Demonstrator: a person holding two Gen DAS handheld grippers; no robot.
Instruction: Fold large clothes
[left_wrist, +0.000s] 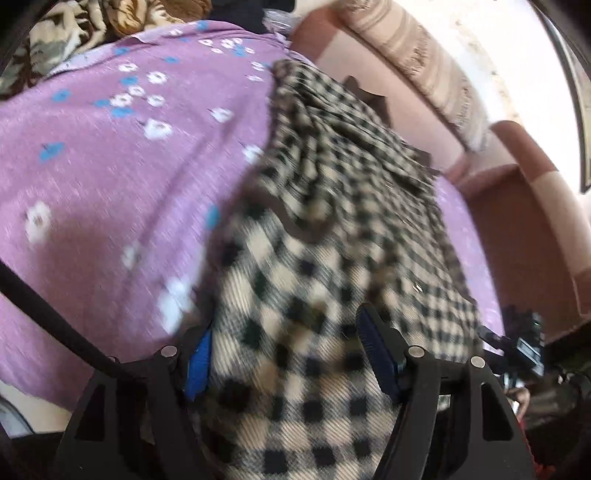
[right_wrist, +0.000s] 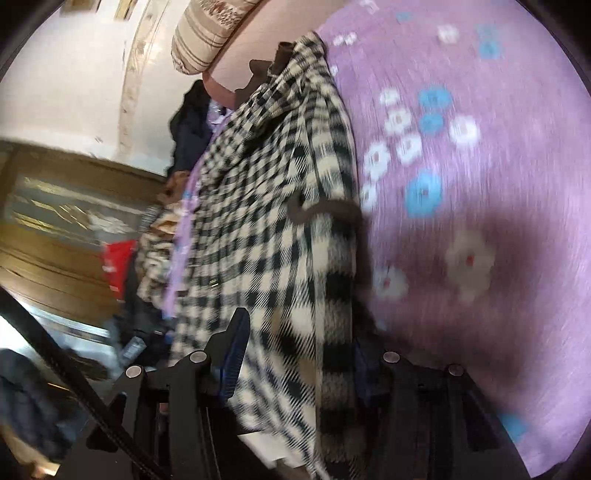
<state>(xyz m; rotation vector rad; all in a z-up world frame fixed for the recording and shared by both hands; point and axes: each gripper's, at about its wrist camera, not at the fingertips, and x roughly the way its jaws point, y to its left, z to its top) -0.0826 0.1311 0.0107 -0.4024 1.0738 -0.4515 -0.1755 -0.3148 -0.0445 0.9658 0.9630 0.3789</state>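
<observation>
Right claw (right_wrist: 295, 354) view alone shows wooden cabinet (right_wrist: 55, 221) beyond checked garment (right_wrist: 266, 206).

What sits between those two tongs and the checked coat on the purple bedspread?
Nothing visible. The black-and-cream checked woollen coat already lies between the fingers of both the left tongs and the right tongs, spread over the purple flowered bedspread. Blur hides whether the pads press it.

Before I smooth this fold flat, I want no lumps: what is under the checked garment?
The checked garment lies on a purple flowered bedspread, which shows on both sides of it. Whatever sits directly beneath the cloth is covered, so lumps there cannot be ruled out.
</observation>
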